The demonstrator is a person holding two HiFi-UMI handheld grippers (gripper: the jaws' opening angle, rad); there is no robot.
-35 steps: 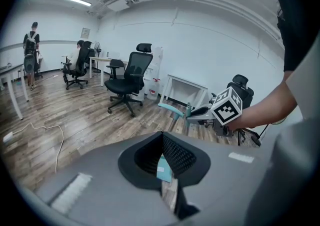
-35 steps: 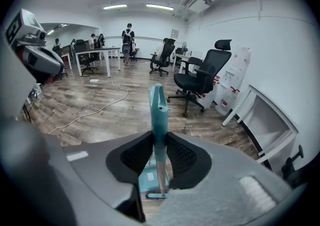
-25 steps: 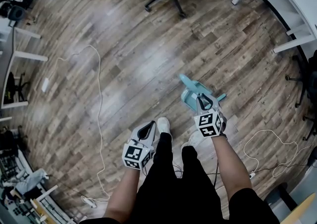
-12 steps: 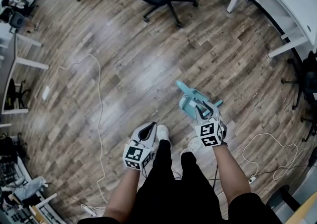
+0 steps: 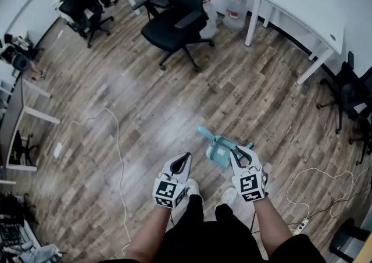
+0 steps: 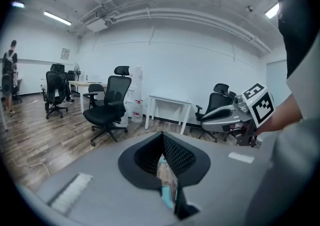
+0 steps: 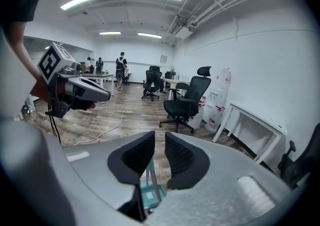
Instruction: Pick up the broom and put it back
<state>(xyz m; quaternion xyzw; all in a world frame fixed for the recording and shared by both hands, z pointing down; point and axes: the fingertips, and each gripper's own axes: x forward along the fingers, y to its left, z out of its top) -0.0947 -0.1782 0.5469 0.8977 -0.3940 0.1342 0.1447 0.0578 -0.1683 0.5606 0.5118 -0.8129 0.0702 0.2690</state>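
The teal broom (image 5: 220, 152) hangs low over the wood floor in the head view, just ahead of the person's feet. Its thin teal handle (image 7: 149, 177) runs up between the jaws of my right gripper (image 5: 239, 152), which are closing on it and appear to press it. The right gripper view shows the broom's teal head far below the right gripper (image 7: 160, 135). My left gripper (image 5: 186, 157) is to the left of the broom and apart from it. In its own view the left gripper (image 6: 162, 135) has its tips together, holding nothing, with a teal strip of the broom (image 6: 166, 192) showing behind.
A black office chair (image 5: 174, 20) stands ahead, with a white table (image 5: 302, 0) and water bottles (image 5: 235, 6) at the back right. A white cable (image 5: 119, 151) snakes over the floor on the left. Another cable with a power strip (image 5: 302, 221) lies at the right. People stand far off (image 7: 120, 65).
The head view has tilted up, bringing in the chair, table and far wall. Both grippers have risen and now sit lower in the frame. The broom has kept its place by the right gripper.
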